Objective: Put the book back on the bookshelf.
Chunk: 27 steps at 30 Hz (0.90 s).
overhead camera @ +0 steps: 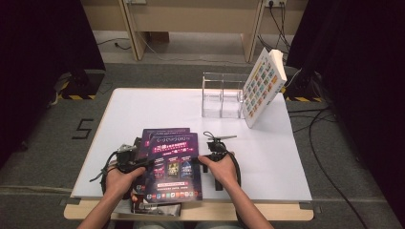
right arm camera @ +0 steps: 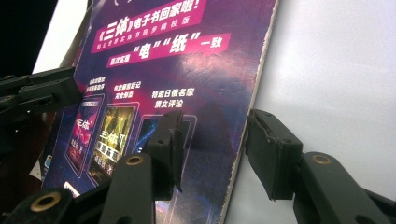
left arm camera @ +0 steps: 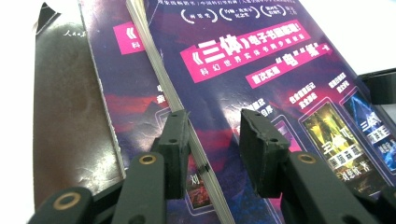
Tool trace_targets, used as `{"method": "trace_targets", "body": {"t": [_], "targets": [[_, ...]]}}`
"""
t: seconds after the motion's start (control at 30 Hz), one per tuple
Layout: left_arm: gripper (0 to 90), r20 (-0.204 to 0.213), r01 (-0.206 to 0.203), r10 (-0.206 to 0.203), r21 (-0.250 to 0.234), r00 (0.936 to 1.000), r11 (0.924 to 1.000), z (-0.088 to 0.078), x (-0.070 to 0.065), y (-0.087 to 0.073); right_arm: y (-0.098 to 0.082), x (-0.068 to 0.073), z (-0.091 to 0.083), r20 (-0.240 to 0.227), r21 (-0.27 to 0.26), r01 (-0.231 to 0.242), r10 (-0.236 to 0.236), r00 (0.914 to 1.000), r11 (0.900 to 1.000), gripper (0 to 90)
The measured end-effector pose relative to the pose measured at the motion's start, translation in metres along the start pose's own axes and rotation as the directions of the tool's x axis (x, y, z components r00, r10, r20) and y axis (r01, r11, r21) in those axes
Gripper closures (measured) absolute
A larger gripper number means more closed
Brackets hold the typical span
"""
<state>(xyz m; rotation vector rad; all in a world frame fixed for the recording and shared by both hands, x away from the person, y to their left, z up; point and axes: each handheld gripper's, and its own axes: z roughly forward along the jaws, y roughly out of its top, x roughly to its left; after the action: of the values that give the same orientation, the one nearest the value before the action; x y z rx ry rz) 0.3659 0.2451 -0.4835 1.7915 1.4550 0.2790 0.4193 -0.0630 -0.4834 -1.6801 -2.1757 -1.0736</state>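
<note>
A white table stands on grey carpet. Both grippers, left and right, straddle the top purple book with jaws half-open; contact is unclear.

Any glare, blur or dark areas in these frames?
High view: white table evenly lit, surroundings dark. Left gripper view: sheen on the top magazine, near claw jaws soft. Right gripper view: glossy reflections on the cover, upper left corner black.

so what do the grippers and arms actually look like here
Both the left gripper and the right gripper are black, each with two flat-linked jaws joined by brass-coloured rivets and ending in blocky, chipped black pads. Black cables loop from each. The left carries a grey plate on top. The forearms are bare, no sleeves.
</note>
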Motion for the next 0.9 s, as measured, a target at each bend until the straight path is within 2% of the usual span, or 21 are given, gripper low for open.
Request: {"method": "trace_targets", "body": {"t": [0.13, 0.2, 0.33, 0.4, 0.47, 0.57, 0.7, 0.9], "targets": [[62.8, 0.017, 0.017, -0.017, -0.012, 0.9997, 0.9998, 0.000, 0.003, -0.002, -0.001, 0.000, -0.001, -0.007, -0.003, -0.011, 0.011, 0.9999, 1.000, 57.1], [62.5, 0.012, 0.020, -0.019, -0.011, 0.9997, 0.9998, 0.000, 0.002, -0.001, -0.002, -0.002, -0.002, -0.023, 0.009, -0.038, 0.039, 0.9990, 0.999, 57.0], [61.9, 0.006, 0.024, -0.024, -0.008, 0.9997, 0.9997, 0.000, 0.001, -0.001, -0.004, -0.007, -0.003, -0.066, 0.000, -0.098, 0.098, 0.9930, 0.995, 59.9], [61.8, -0.007, 0.011, -0.011, -0.012, 0.9999, 0.9999, 0.000, 0.001, -0.001, -0.006, -0.007, -0.004, -0.071, 0.019, -0.095, 0.096, 0.9928, 0.995, 61.3], [61.5, -0.013, 0.014, -0.015, -0.010, 0.9998, 0.9998, -0.001, 0.002, -0.001, -0.008, -0.008, -0.004, -0.100, 0.046, -0.108, 0.112, 0.9886, 0.993, 61.4], [61.6, -0.020, 0.007, -0.007, -0.012, 0.9998, 0.9999, -0.001, 0.001, -0.001, -0.009, -0.009, -0.005, -0.120, 0.052, -0.128, 0.133, 0.9838, 0.990, 61.2], [61.6, -0.009, 0.017, -0.017, -0.009, 0.9998, 0.9998, -0.001, 0.003, 0.000, -0.009, -0.009, -0.004, -0.124, 0.051, -0.120, 0.125, 0.9843, 0.992, 58.6], [60.7, 0.016, 0.048, -0.047, -0.013, 0.9987, 0.9988, -0.003, 0.006, -0.001, -0.011, -0.001, -0.004, -0.059, 0.026, -0.028, 0.029, 0.9978, 0.999, 57.8]]}}
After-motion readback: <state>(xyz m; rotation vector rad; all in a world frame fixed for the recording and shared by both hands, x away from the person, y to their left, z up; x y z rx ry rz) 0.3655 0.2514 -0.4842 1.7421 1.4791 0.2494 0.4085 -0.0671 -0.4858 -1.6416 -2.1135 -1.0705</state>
